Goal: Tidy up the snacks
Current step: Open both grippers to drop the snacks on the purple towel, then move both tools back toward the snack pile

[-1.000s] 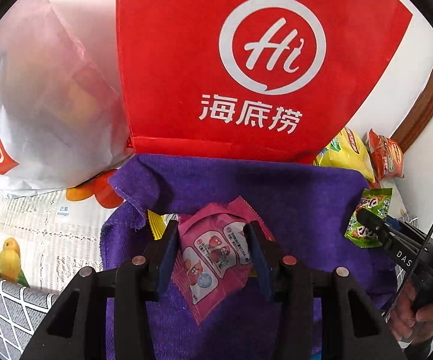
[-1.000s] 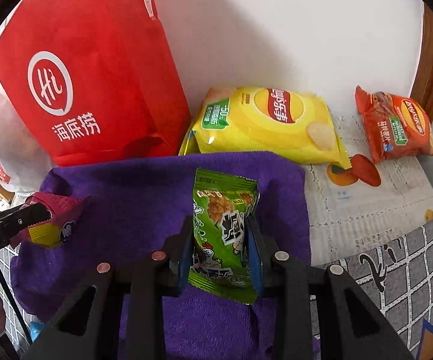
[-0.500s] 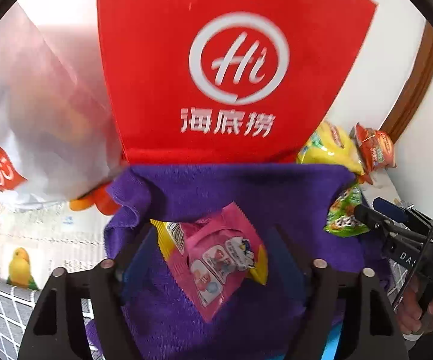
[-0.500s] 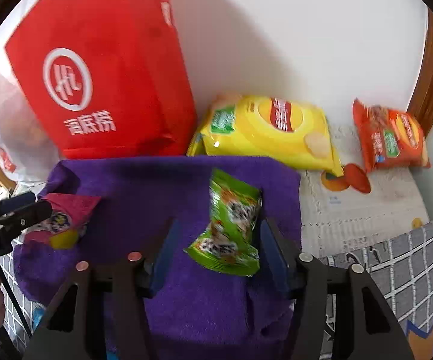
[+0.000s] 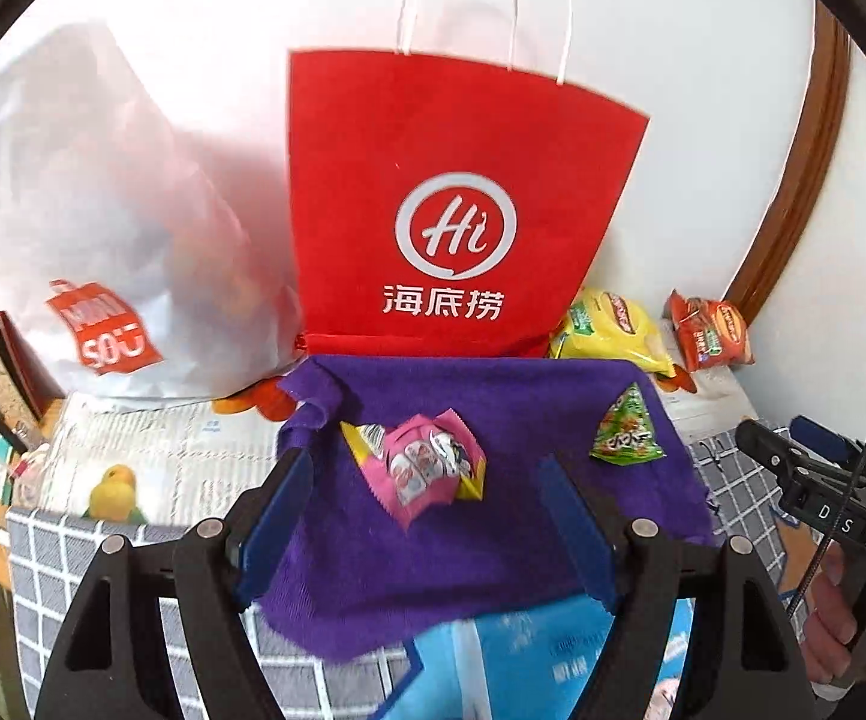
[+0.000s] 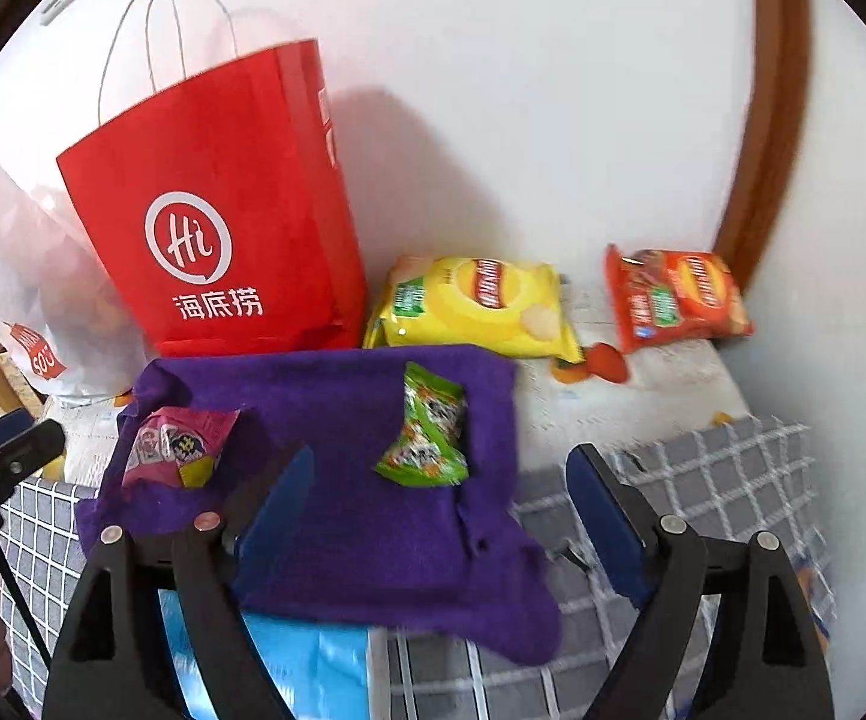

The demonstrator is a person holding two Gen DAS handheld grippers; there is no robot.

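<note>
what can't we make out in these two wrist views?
- Red bag contents: both views, its front wall hides them.
- White plastic bag contents: left wrist view, overexposed and hazy.
- Blue item under the purple cloth: covered by cloth, cut by bottom edge.
- Green packet print: blurred.

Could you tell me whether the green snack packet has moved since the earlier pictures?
Yes. The green snack packet has left the right tongs, whose jaws are opening, and now lies on the purple cloth.

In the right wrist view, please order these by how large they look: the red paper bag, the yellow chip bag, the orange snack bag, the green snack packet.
1. red paper bag
2. yellow chip bag
3. orange snack bag
4. green snack packet, though it lies nearer the camera, so its rank against the orange one is unsure.
</note>
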